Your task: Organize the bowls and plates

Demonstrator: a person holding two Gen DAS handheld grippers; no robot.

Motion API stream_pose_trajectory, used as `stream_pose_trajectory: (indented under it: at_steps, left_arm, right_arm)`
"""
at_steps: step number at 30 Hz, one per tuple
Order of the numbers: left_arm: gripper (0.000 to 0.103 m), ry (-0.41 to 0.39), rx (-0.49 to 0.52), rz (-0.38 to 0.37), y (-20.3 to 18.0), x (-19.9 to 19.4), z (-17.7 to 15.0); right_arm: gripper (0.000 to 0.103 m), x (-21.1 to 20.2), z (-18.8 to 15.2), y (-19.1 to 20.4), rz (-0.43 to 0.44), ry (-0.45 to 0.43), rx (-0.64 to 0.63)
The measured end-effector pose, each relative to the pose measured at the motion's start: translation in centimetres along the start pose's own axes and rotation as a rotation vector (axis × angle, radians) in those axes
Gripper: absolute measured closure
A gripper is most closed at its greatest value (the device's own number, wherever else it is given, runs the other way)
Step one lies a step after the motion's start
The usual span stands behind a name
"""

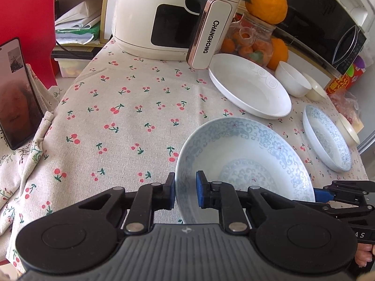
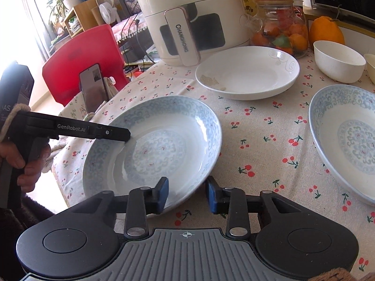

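A blue-patterned plate [image 1: 246, 154] [image 2: 159, 145] lies on the cherry-print tablecloth [image 1: 131, 117]. My left gripper [image 1: 185, 193] straddles its left rim, one finger outside and one inside, with a small gap still showing. My right gripper [image 2: 186, 193] straddles its near right rim, jaws open around the edge. A second blue-patterned plate [image 1: 328, 138] [image 2: 346, 140] lies to the right. A plain white plate [image 1: 248, 86] [image 2: 248, 72] sits behind, with a white bowl [image 1: 293, 79] [image 2: 337, 61] beside it.
A white air fryer [image 1: 173, 16] [image 2: 194, 18] stands at the back. A glass jar of fruit [image 2: 281, 28] and oranges [image 1: 267, 0] are behind the plates. A phone [image 1: 16, 93] leans at the left by a red chair [image 2: 82, 63]. Cream bowls [image 1: 316, 89] sit far right.
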State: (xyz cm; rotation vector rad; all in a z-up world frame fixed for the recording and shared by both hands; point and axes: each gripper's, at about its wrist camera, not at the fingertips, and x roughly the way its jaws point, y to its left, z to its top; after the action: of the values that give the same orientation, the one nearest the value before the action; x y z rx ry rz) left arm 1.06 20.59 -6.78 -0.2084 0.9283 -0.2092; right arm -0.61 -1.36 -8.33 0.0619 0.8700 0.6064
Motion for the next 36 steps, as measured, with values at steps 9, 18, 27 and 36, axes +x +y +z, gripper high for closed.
stream_pose_trajectory:
  at_steps: [9, 18, 27, 36]
  left_arm:
    - [0.091, -0.008, -0.011, -0.014, -0.6, 0.0, 0.4]
    - [0.092, -0.038, -0.014, -0.064, -2.4, 0.0, 1.3]
    - [0.093, -0.061, -0.007, -0.146, -6.1, 0.7, 3.0]
    - [0.093, -0.05, 0.024, -0.198, -10.9, 2.7, 4.4]
  right_arm:
    - [0.08, -0.5, 0.2, -1.3, -0.003, 0.001, 0.058]
    - [0.08, -2.7, 1.0, -3.2, -0.013, -0.057, 0.109]
    - [0.08, -6.1, 2.1, -7.0, -0.04, -0.142, 0.189]
    - [0.08, -9.1, 2.0, -11.2, -0.114, -0.191, 0.272]
